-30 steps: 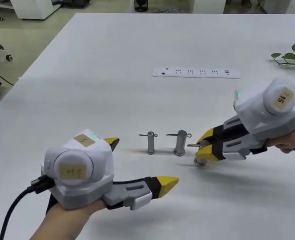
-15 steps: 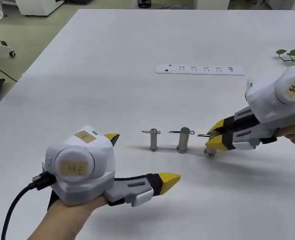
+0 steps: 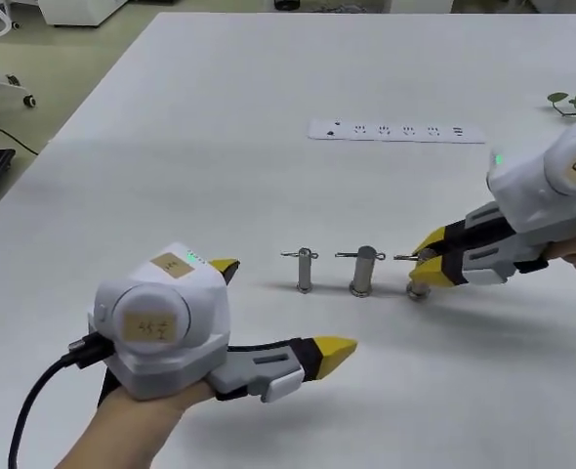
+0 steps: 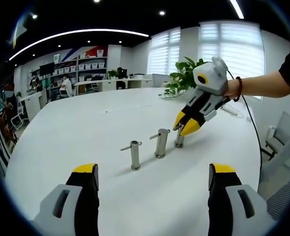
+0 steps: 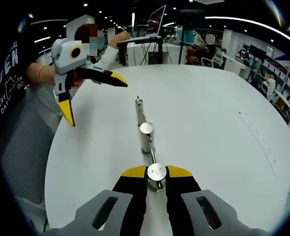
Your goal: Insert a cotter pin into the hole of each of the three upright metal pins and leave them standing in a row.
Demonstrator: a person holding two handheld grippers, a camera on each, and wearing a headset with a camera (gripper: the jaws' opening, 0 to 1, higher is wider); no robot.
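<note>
Pinching end metal pin (image 5: 157, 171) — right gripper (image 3: 427, 262); left gripper (image 3: 283, 305) agape

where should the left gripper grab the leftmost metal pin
Probably grip the leftmost metal pin on its bare shaft, below the cotter pin, coming in level from the near side: it stands upright and the cotter pin juts sideways near its top.

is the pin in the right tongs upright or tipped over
Upright: the end pin stands in the right tongs, head up, in line with the other two pins.
</note>
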